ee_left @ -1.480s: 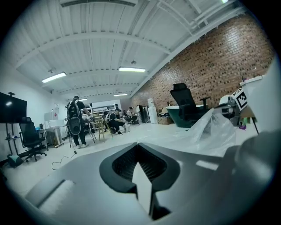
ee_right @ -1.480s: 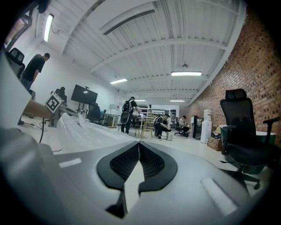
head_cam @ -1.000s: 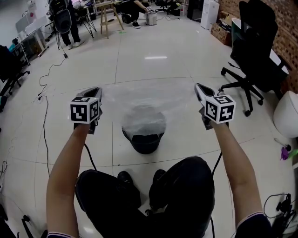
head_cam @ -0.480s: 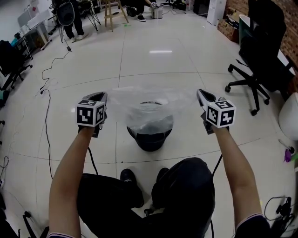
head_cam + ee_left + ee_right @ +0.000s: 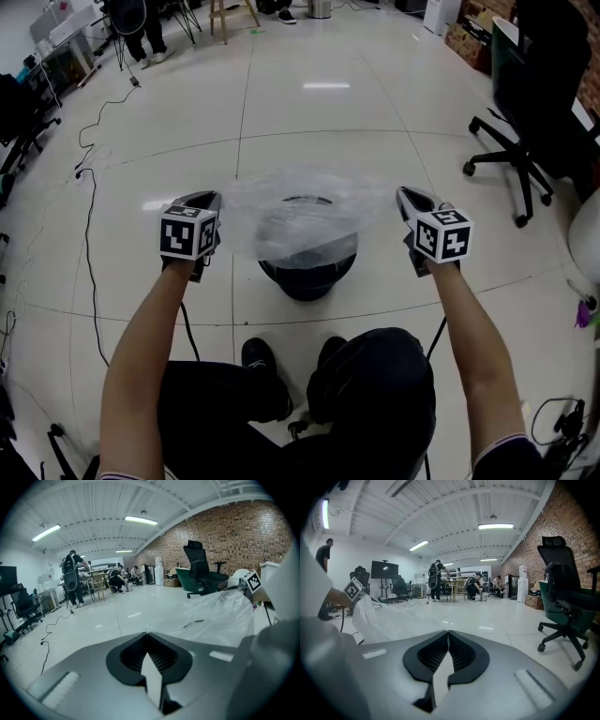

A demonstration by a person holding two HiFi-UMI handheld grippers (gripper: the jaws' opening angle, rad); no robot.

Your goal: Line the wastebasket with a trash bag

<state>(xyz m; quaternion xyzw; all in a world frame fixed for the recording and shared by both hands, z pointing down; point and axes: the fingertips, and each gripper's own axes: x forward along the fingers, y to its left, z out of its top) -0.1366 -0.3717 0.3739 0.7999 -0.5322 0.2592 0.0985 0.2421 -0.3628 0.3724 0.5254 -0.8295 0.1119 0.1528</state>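
The left gripper (image 5: 206,199) and right gripper (image 5: 405,194) each pinch one side of the bag (image 5: 302,214), jaws pressed together on the film. Held well apart, they stretch its mouth wide over the wastebasket (image 5: 307,279), ready to fit its rim.

Open floor (image 5: 309,112) around; trash bag (image 5: 300,211) overhangs wastebasket (image 5: 307,278) mouth.

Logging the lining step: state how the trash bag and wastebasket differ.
The trash bag is clear, limp film; the wastebasket is dark and rigid. The trash bag is held stretched between the left gripper and right gripper; the wastebasket stands on the floor. The trash bag spreads wider than the wastebasket's rim.
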